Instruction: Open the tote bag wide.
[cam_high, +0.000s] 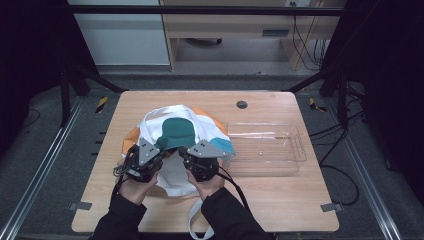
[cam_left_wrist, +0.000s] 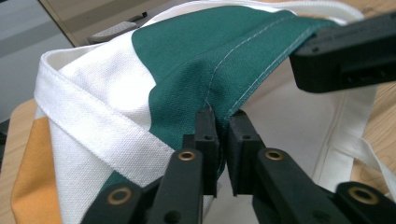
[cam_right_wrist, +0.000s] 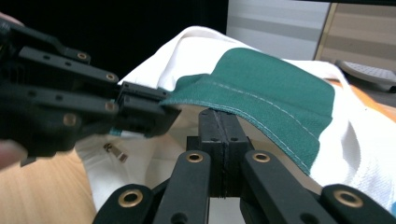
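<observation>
Your left gripper (cam_left_wrist: 223, 135) is clamped on the stitched green hem of the tote bag (cam_high: 175, 135), the fabric pinched between its pads, and your right gripper (cam_right_wrist: 223, 128) is closed on the same hem just beside it, so the bag's mouth edge runs from one set of fingers to the other. The grips are thin: only the seam sits between the pads, so I judge a sharp pull apart could slip the hem out, and a lopsided lift could drag the bag against the clear tray (cam_high: 300, 150) that lies beyond your right fingers. Both hands come in low from the near edge, jaws angled inward toward each other, above the wooden table (cam_high: 280, 200).
</observation>
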